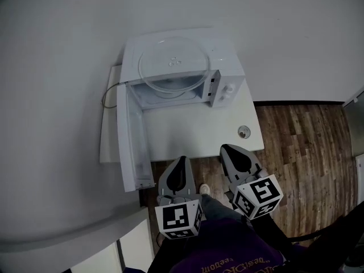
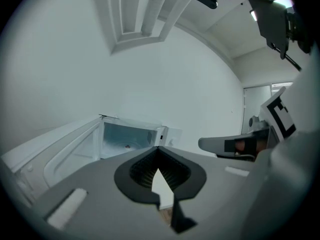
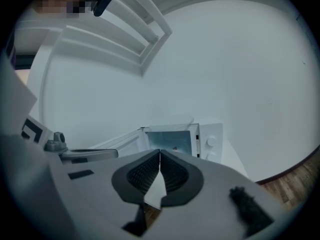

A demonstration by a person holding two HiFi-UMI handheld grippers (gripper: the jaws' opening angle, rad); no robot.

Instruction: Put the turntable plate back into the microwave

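The clear glass turntable plate lies flat on top of the white microwave, whose door hangs wide open to the left. The cavity looks bare inside. Both grippers hover at the table's near edge, well short of the microwave. My left gripper is shut with nothing in it, and its pads meet in the left gripper view. My right gripper is also shut and holds nothing. The plate shows faintly above the oven in the right gripper view.
The microwave stands on a small white table against a white wall. A small round object sits near the table's right edge. A cable loops behind at the left. Wood floor lies to the right, a white counter at the lower left.
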